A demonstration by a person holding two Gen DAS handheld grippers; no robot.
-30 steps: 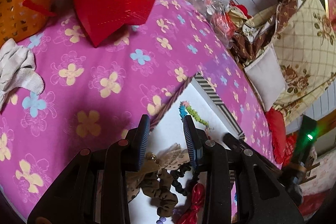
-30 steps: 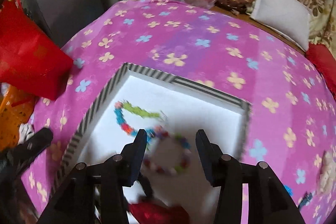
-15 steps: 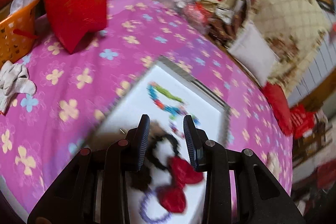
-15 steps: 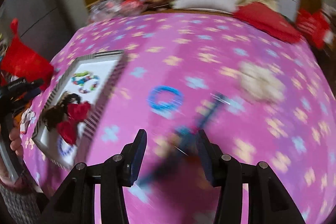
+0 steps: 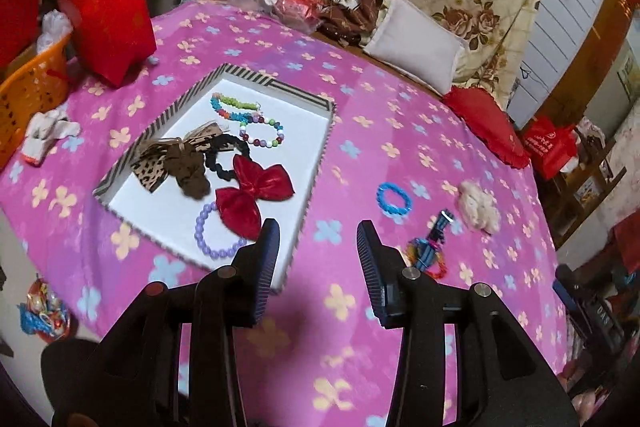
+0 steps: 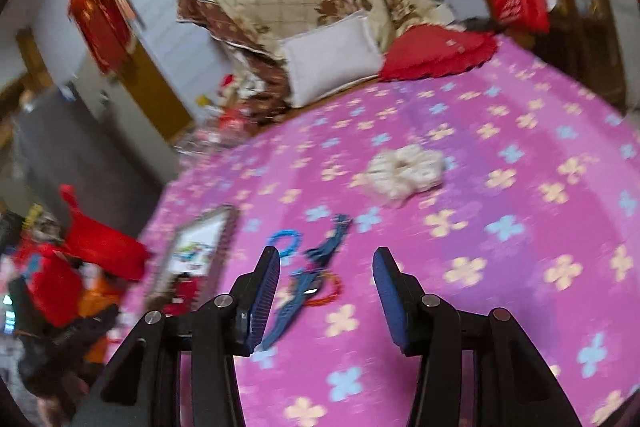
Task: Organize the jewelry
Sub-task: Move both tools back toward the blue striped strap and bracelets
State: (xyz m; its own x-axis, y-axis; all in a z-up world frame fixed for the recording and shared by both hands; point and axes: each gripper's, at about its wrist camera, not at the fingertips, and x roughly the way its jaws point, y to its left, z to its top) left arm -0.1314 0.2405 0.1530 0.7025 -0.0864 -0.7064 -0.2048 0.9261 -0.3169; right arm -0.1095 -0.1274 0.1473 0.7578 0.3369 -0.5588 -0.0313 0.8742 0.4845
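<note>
Left claw point(image 5: 318, 253) spread, just widened, empty, above pink flowered bedspread point(image 5: 360, 155) beside striped-rim white tray point(image 5: 324, 131); right claw point(image 6: 326, 281) spread, empty, over blue hair clip point(image 6: 308, 283).

The left gripper point(image 5: 318, 251) is built of black plastic arms with angular cut-outs, joined by round silver and reddish screw heads. Its fingers point(image 5: 267, 263) carry dark blue ribbed pads. The right gripper point(image 6: 326, 287) matches: black linkage arms, silver screws, and blue ridged pads on both fingers point(image 6: 264, 293).
</note>
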